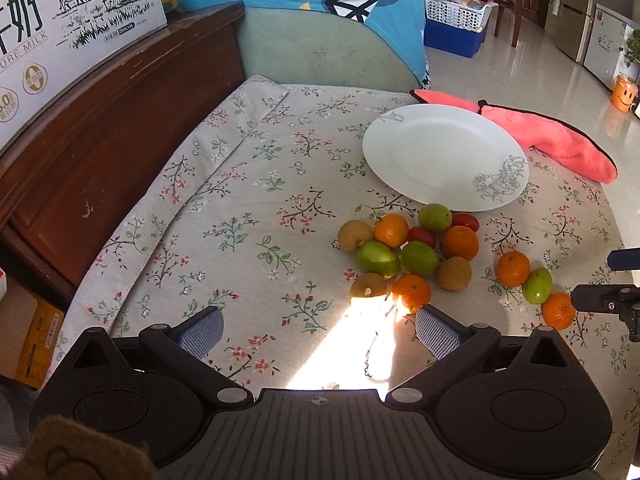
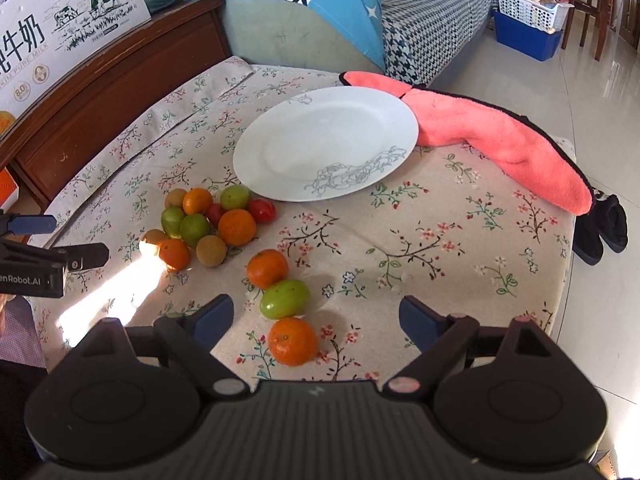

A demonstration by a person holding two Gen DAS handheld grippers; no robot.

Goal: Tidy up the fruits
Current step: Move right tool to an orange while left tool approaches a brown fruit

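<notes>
A white plate (image 1: 444, 152) (image 2: 320, 148) with a grey flower print lies bare on the floral tablecloth. Just in front of it sits a pile of fruit (image 1: 408, 248) (image 2: 212, 220): oranges, green fruits, brown ones and small red ones. Apart from the pile, an orange (image 2: 267, 268), a green fruit (image 2: 285, 299) and another orange (image 2: 293, 341) form a short row. My right gripper (image 2: 316, 312) is open; the green fruit and the near orange lie between its fingers, untouched by the pads. My left gripper (image 1: 320, 320) is open over bare cloth, its right fingertip (image 1: 430, 320) close to an orange (image 1: 412, 292) at the pile's near edge.
A pink cloth (image 1: 560, 140) (image 2: 500, 140) lies behind and right of the plate, reaching the table's edge. A dark wooden board (image 1: 100, 128) and a milk carton (image 1: 60, 20) stand on the left, a sofa behind. Dark slippers (image 2: 600, 224) lie on the floor at the right.
</notes>
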